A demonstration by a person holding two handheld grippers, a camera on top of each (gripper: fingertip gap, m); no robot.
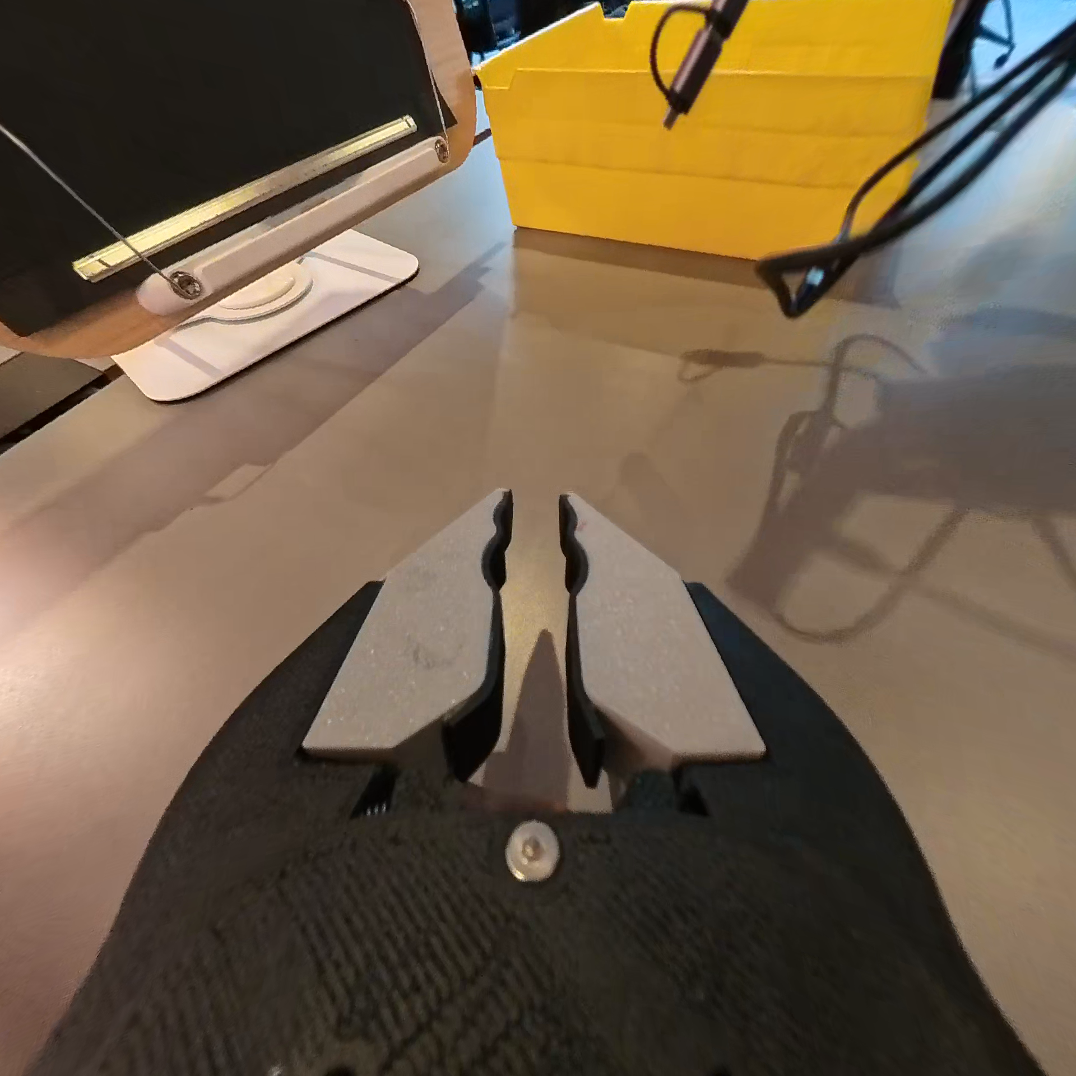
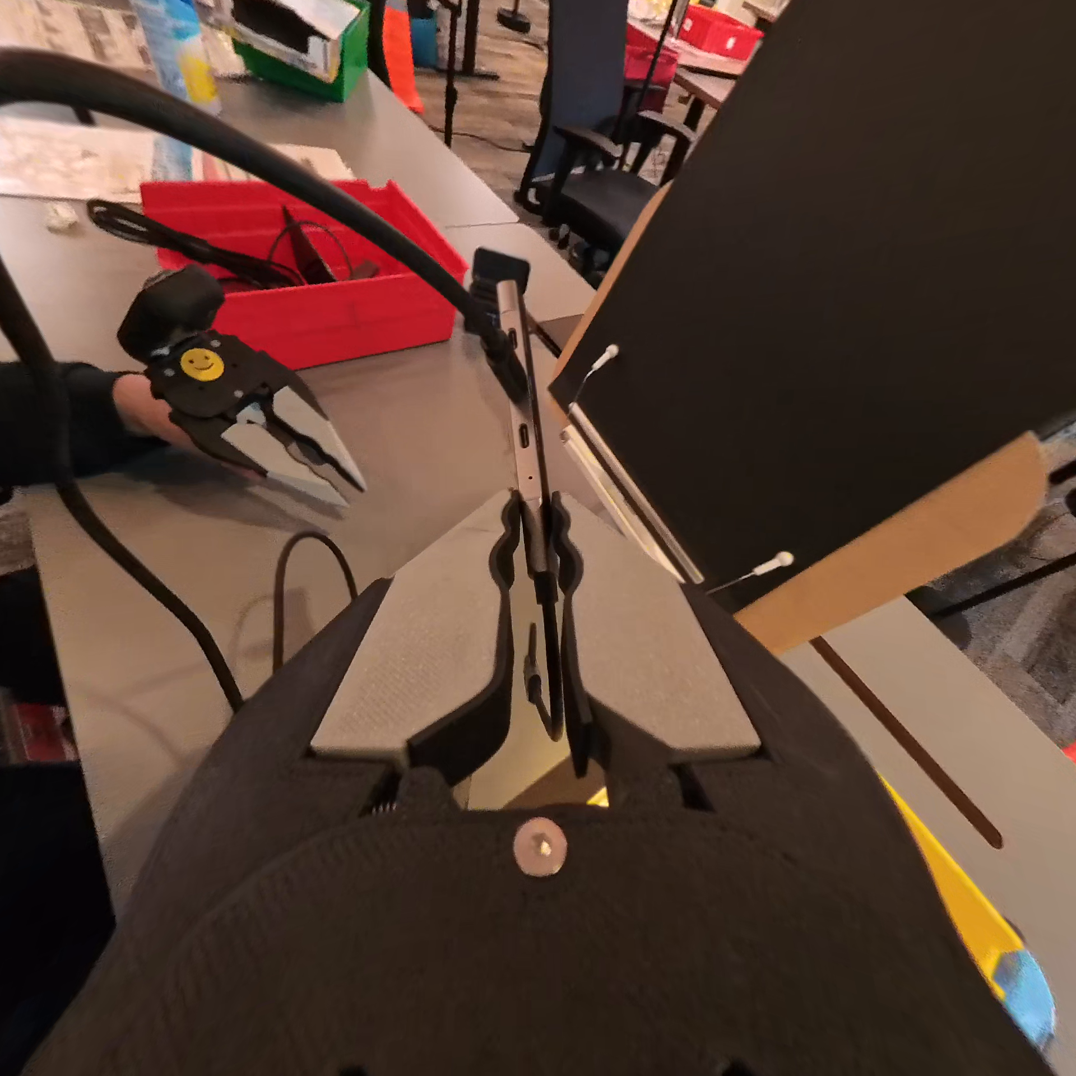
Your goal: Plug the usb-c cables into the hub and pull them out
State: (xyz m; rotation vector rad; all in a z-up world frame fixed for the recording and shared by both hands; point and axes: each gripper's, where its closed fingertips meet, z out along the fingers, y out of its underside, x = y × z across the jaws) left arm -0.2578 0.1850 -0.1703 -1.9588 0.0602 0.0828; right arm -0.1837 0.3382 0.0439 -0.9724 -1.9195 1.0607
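Hub (image 2: 527, 407) pinched edge-on in right gripper (image 2: 537, 501), thick black cable (image 2: 326, 192) plugged at its far end. Left gripper (image 1: 535, 506) empty, jaws slightly apart, low over table (image 1: 291, 553).

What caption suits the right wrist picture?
Right gripper clamps slim grey metal hub upright; left gripper waits beside red plastic bin.

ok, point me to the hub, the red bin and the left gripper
hub (image 2: 527, 419): right wrist view, grey side near a port.
red bin (image 2: 349, 317): right wrist view, front wall.
left gripper (image 1: 535, 512): left wrist view, gap between fingertips.
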